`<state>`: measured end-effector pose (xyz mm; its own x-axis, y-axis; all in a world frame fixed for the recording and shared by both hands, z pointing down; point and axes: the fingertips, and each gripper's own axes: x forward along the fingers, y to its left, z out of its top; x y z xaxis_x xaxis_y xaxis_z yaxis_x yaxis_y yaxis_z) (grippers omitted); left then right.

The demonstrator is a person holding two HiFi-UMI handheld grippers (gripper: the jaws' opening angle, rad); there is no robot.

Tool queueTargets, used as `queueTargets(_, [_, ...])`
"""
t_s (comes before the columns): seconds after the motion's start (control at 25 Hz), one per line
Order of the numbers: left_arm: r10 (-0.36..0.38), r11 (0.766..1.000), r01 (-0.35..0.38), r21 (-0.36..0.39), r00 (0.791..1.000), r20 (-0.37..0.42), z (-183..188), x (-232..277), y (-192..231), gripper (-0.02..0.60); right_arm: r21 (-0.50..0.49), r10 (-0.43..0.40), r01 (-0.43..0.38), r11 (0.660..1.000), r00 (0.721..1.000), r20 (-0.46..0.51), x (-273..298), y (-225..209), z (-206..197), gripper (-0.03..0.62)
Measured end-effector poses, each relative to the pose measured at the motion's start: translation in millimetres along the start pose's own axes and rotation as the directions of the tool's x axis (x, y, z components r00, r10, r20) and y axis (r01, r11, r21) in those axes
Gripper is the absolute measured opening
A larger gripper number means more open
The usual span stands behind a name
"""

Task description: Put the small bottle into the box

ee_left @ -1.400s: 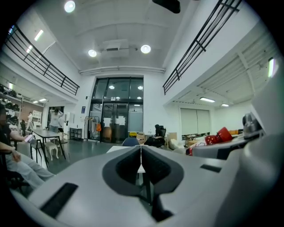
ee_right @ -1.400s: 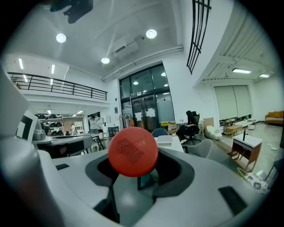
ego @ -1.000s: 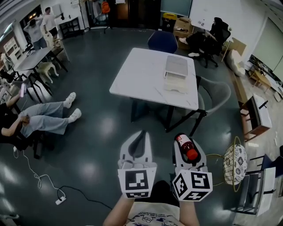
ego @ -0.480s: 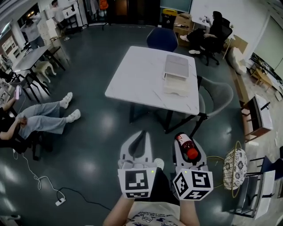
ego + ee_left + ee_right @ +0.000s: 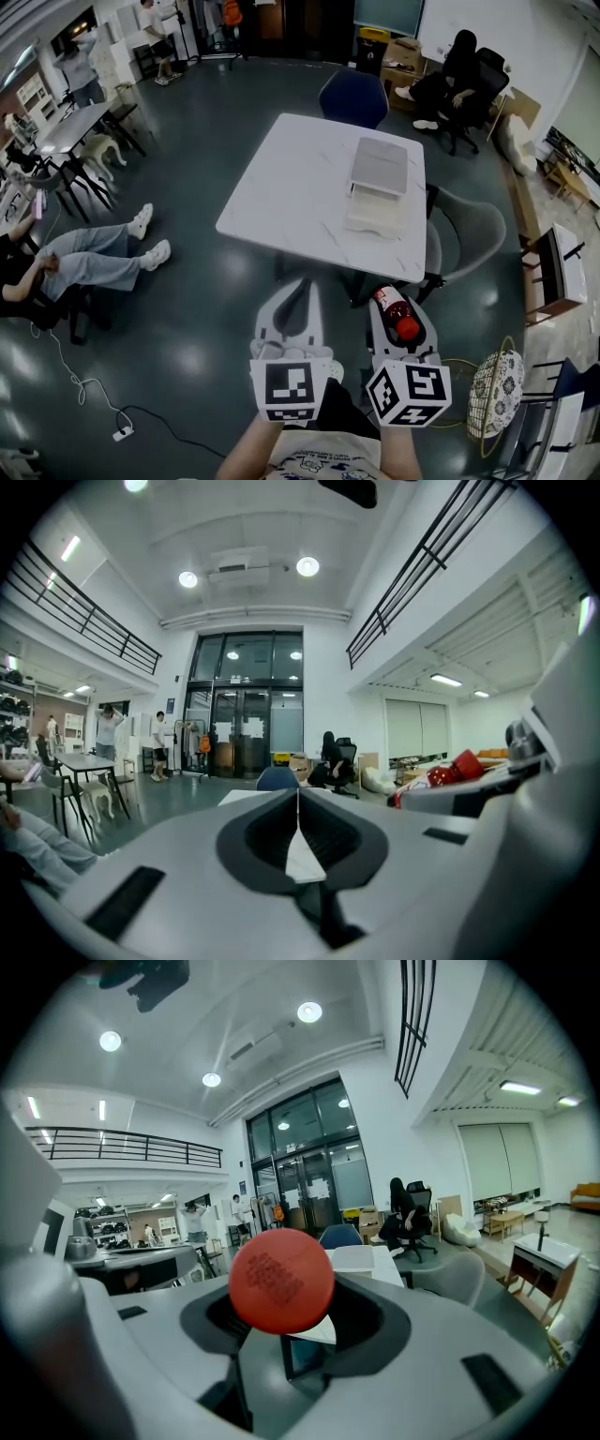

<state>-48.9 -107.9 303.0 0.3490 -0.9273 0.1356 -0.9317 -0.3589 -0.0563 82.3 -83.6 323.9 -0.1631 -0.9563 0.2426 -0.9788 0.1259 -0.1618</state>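
While the right claw (image 5: 398,302) grips the small bottle (image 5: 281,1281), red cap facing back toward its camera, the left claw (image 5: 298,808) beside it at nine o'clock is pressed together on nothing. Ahead at twelve o'clock, well apart from both, the box (image 5: 379,173) sits on the white worktop (image 5: 291,197).

Pale grey left tongs (image 5: 298,284) and right tongs (image 5: 395,298) bear black-and-white marker cubes (image 5: 290,389) (image 5: 409,394).
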Motion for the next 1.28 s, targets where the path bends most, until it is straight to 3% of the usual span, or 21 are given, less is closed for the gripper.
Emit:
queueTargets(0.68, [0.045, 0.999, -0.045, -0.021, 0.999, -0.013, 18.1, 120.3, -21.7, 0.020, -0.016, 0.044, -0.044, 0.999, 0.999, -0.014, 93.6, -79.5, 40.5, 0.227])
queueTargets(1.28, [0.015, 1.000, -0.016, -0.024, 0.999, -0.045, 16.2, 197.8, -12.2, 0.020, 0.009, 0.025, -0.025, 1.000, 0.999, -0.046, 163.2, -104.2, 48.2, 0.227])
